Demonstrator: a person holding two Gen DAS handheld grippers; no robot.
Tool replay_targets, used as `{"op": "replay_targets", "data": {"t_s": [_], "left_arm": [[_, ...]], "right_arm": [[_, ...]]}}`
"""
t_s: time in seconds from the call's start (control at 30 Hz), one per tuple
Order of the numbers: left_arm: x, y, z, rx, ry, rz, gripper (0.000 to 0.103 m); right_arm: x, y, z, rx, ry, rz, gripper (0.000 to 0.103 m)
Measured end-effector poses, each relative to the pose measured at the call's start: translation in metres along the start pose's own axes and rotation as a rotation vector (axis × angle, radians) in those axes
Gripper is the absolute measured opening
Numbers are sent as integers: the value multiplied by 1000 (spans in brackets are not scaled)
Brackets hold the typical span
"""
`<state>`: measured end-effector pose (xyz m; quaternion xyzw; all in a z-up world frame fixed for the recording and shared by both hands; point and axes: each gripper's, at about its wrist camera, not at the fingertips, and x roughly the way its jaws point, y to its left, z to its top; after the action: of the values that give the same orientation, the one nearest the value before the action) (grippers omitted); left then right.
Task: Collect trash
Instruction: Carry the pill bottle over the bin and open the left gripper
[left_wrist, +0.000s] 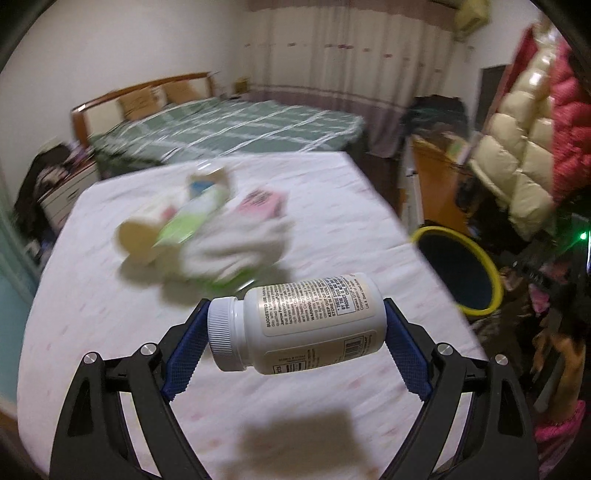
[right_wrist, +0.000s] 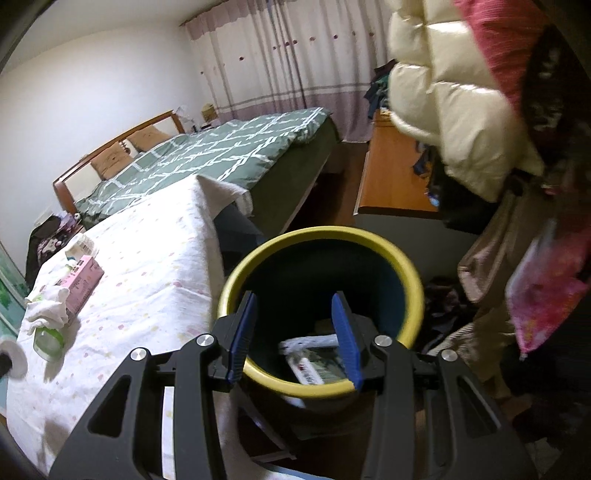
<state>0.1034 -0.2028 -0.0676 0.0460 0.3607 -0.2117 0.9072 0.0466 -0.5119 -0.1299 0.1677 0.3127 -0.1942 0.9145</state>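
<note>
White pill bottle (left_wrist: 306, 325) clamped crosswise, left tool (left_wrist: 295, 332)

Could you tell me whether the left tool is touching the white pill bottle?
Touching. The left wrist view shows the left tool with one blue pad against the white pill bottle's cap and the other against its base.

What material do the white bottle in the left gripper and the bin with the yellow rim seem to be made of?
White bottle: probably plastic, smooth with a slight sheen, with a ribbed screw cap and a glossy printed label.
Bin: probably plastic too; the yellow rim is smooth, evenly coloured and a little shiny, and the inside wall is dark. Metal cannot be ruled out from the look alone.
</note>
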Motion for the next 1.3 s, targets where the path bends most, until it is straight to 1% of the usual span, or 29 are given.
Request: {"op": "replay_targets", "data": {"t_s": [0.17, 0.27, 0.33, 0.47, 0.57, 0.67, 0.73, 0.87, 0.97, 1.0, 1.07, 1.2, 1.3], "left_arm": [[18, -53, 34, 97, -21, -98, 88], [41, -93, 55, 156, -7, -174, 88], [57, -119, 64, 190, 11, -207, 88], [96, -166, 75, 250, 53, -239, 88], [132, -202, 82, 275, 109, -273, 88], [162, -226, 83, 291, 145, -287, 88], [175, -239, 82, 316, 149, -282, 88], [197, -255, 82, 331, 168, -259, 88], [202, -258, 82, 332, 175, -250, 89], [201, -260, 83, 329, 172, -251, 91], [190, -252, 84, 320, 147, -255, 94], [163, -236, 90, 306, 111, -268, 94], [128, -212, 96, 260, 54, -284, 94]], "right_arm": [[-24, -27, -3, 25, -34, -49, 41], [-31, -41, -5, 34, -43, -73, 41], [-35, -51, -7, 45, -50, -88, 41], [-45, -63, -11, 52, -63, -110, 41], [-51, -69, -15, 49, -62, -111, 41], [-54, -79, -17, 52, -57, -124, 41], [-53, -85, -17, 66, -53, -131, 42], [-52, -93, -18, 88, -46, -133, 42], [-50, -90, -18, 83, -42, -123, 42], [-50, -89, -18, 80, -41, -119, 42], [-50, -86, -18, 77, -40, -115, 42], [-52, -81, -18, 72, -45, -110, 42], [-54, -75, -17, 66, -48, -107, 43]]}}
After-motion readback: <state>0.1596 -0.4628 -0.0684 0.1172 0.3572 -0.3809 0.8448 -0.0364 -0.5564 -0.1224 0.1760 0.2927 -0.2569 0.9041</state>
